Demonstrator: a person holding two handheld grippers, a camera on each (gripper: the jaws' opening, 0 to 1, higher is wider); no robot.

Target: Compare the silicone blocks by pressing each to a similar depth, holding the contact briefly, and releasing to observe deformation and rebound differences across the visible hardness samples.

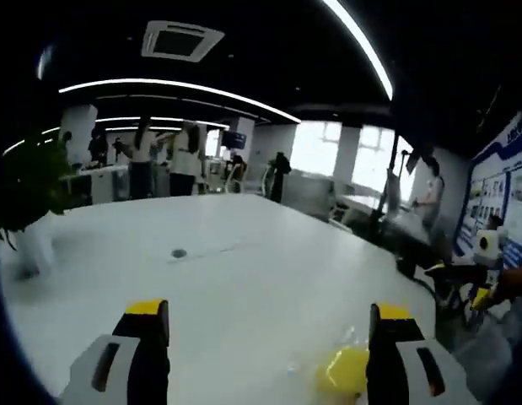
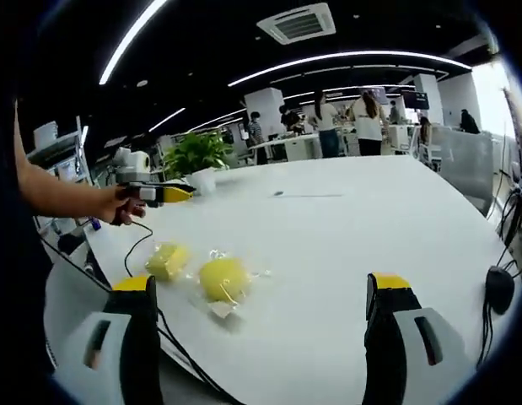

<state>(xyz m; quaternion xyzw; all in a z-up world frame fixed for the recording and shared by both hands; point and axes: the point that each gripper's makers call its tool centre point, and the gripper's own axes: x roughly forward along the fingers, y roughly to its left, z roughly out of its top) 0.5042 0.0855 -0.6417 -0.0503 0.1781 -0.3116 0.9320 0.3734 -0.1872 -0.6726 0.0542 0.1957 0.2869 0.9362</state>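
Note:
Two yellow silicone blocks in clear wrappers lie on the white table [image 2: 345,228]: a rounder block [image 2: 223,277] and a flatter block [image 2: 168,260] to its left. My right gripper [image 2: 261,283] is open, held back from them, with nothing between its jaws. A hand [image 2: 126,204] holds my left gripper [image 2: 172,194] above the table's left edge, beyond the blocks. In the left gripper view, my left gripper [image 1: 269,310] stands open and one yellow block [image 1: 345,371] lies just inside its right jaw, low and blurred. The right gripper [image 1: 471,291] shows at the far right.
A black cable [image 2: 147,245] trails over the table's near left edge by the flatter block. A potted plant [image 2: 197,153] stands at the far left corner. A small grommet [image 2: 277,193] sits mid-table. A dark rounded object [image 2: 499,288] hangs at the right edge. Several people stand far behind.

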